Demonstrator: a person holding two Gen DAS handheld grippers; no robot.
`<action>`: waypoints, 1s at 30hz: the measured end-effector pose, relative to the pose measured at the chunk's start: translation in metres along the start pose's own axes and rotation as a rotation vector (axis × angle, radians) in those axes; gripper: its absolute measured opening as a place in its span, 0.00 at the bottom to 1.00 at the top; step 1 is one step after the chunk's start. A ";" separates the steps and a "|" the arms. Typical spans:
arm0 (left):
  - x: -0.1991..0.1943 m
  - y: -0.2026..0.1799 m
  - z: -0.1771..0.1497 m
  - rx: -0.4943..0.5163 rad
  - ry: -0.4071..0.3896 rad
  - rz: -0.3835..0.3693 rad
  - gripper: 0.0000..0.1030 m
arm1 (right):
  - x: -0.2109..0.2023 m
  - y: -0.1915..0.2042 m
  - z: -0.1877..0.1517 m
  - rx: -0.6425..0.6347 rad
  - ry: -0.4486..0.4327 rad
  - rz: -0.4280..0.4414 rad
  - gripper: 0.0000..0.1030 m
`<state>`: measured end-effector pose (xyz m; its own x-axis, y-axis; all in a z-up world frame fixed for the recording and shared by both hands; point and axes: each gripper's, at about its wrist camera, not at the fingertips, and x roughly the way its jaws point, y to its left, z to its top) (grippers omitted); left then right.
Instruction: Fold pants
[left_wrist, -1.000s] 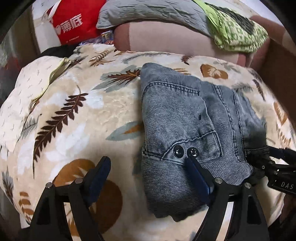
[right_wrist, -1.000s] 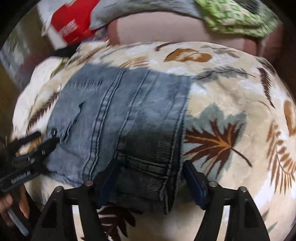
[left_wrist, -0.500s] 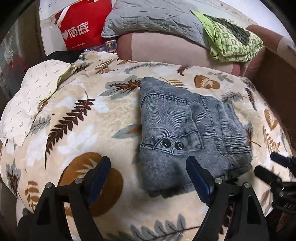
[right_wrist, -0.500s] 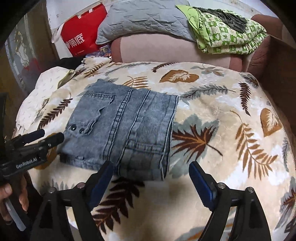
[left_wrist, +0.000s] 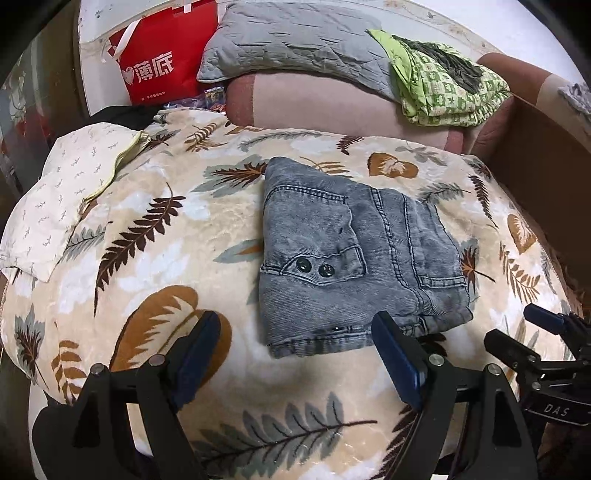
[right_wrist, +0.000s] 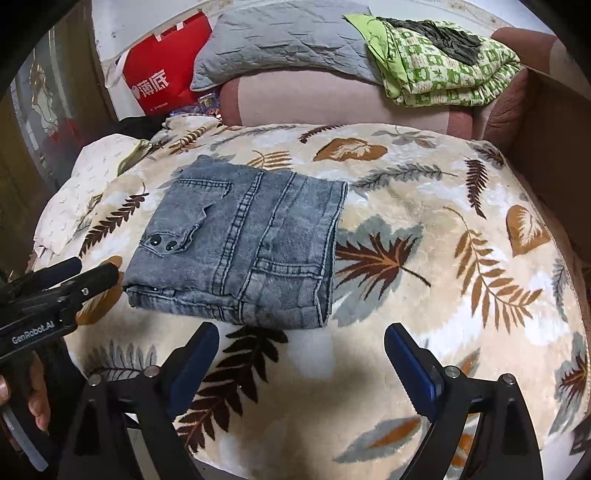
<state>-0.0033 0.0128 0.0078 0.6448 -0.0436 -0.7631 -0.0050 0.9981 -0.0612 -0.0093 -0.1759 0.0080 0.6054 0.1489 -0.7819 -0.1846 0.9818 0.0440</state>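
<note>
Fingers (left_wrist: 201, 356) on my left gripper (left_wrist: 295, 354) stand spread wide and hold nothing; the blue pads sit just short of the near edge of the folded jeans (left_wrist: 354, 258), not touching the denim. On my right gripper (right_wrist: 301, 360) the fingers (right_wrist: 410, 363) are likewise spread apart and empty, hovering over bare blanket just in front of the garment.

I see the jeans folded into a compact, roughly square bundle. It lies flat on the leaf-print fleece blanket (left_wrist: 155, 229), near the blanket's middle. A pocket flap with two dark snap buttons (left_wrist: 312, 266) faces up on the bundle's left side. In the right wrist view, stacked layers show along the near edge, with a fold along the right edge.

Beyond the blanket lie a pink cushion (right_wrist: 332, 99), a grey quilted pillow (right_wrist: 284, 40) and a folded green patterned quilt (right_wrist: 443, 70). A red shopping bag (left_wrist: 162, 66) stands at the back left. A white patterned cloth (left_wrist: 62, 192) lies at the blanket's left edge.
</note>
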 end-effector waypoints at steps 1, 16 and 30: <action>-0.001 0.000 -0.001 -0.001 -0.001 -0.003 0.82 | 0.000 0.000 -0.001 0.000 0.005 0.000 0.90; -0.010 0.019 -0.001 -0.043 -0.041 -0.003 0.82 | -0.004 0.014 0.008 -0.014 -0.003 0.019 0.90; 0.056 0.028 0.017 -0.018 0.022 0.034 0.82 | 0.105 -0.005 0.142 0.239 0.129 0.501 0.90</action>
<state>0.0458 0.0387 -0.0252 0.6270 -0.0106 -0.7790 -0.0407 0.9981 -0.0463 0.1655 -0.1484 0.0140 0.3867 0.6028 -0.6980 -0.2360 0.7963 0.5570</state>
